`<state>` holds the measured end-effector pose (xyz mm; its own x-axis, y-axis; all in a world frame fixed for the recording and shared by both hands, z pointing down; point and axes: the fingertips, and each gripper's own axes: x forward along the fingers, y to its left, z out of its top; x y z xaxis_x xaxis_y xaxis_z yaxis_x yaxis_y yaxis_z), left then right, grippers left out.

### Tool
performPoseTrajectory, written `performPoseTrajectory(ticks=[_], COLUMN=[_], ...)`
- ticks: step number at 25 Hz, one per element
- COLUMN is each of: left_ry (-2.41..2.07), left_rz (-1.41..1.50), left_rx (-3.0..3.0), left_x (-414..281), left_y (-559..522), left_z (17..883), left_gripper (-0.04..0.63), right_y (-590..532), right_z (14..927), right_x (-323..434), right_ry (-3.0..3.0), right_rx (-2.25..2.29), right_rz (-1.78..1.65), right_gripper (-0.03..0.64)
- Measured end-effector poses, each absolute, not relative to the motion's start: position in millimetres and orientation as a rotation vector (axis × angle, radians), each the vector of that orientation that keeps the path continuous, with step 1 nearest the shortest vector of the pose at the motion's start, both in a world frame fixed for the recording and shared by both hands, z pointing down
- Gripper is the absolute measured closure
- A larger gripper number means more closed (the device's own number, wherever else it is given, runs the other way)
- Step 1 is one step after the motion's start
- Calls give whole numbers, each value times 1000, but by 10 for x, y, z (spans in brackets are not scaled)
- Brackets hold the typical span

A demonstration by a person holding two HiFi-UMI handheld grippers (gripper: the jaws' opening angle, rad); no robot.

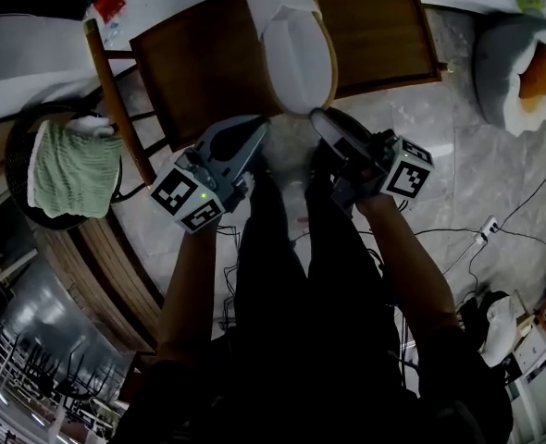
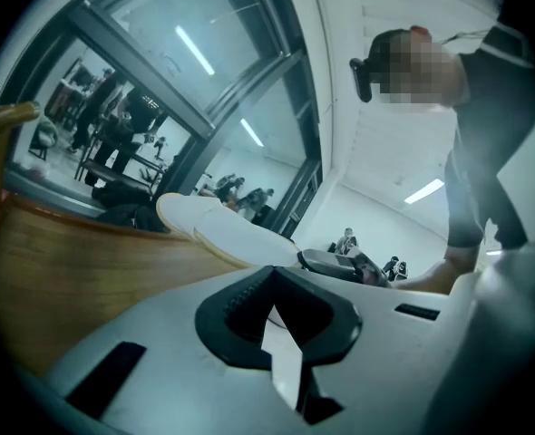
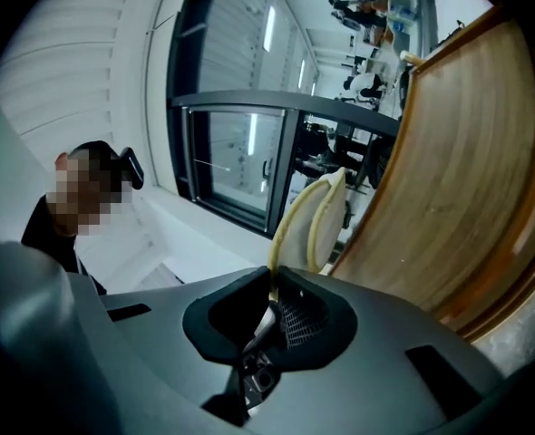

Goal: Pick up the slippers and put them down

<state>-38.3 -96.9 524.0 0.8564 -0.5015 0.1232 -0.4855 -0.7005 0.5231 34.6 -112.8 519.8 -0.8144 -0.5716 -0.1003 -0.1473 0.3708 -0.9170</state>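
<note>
Wooden chair (image 1: 384, 35) stood on pale marbled floor (image 1: 495, 174). Round dark basket (image 1: 16, 155) held green towel (image 1: 69, 169), left. White power strip (image 1: 485, 232) lay on floor. Dark-framed windows (image 2: 204, 89); ceiling strip lights (image 2: 426, 190) were lit.

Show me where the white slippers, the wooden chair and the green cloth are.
slippers (image 1: 296, 58): head view, on the white upper.
wooden chair (image 1: 199, 72): head view, on the bare seat.
green cloth (image 1: 69, 169): head view, on its middle.

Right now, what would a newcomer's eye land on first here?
The white slipper over the wooden chair seat, top centre, pinched at its near end by the left claw and right claw. Then the green towel in the dark basket, far left.
</note>
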Motion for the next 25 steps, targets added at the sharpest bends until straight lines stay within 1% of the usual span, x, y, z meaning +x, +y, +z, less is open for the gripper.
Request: performPoseTrajectory(ticks=[11,25], left_ry=[-776,-883], left_rz=[-103,-228], left_rx=[2574,2674], left_x=[-548,-866], left_y=[-1085,-1005], left_z=[4311,3205], left_gripper=[584,584], right_y=[-1270,-1179], right_z=[4084,2654], right_x=[227,120], right_ry=[2346,2309], right_rx=[-526,-389], right_rz=[-1211,-990], right_gripper=[573,573])
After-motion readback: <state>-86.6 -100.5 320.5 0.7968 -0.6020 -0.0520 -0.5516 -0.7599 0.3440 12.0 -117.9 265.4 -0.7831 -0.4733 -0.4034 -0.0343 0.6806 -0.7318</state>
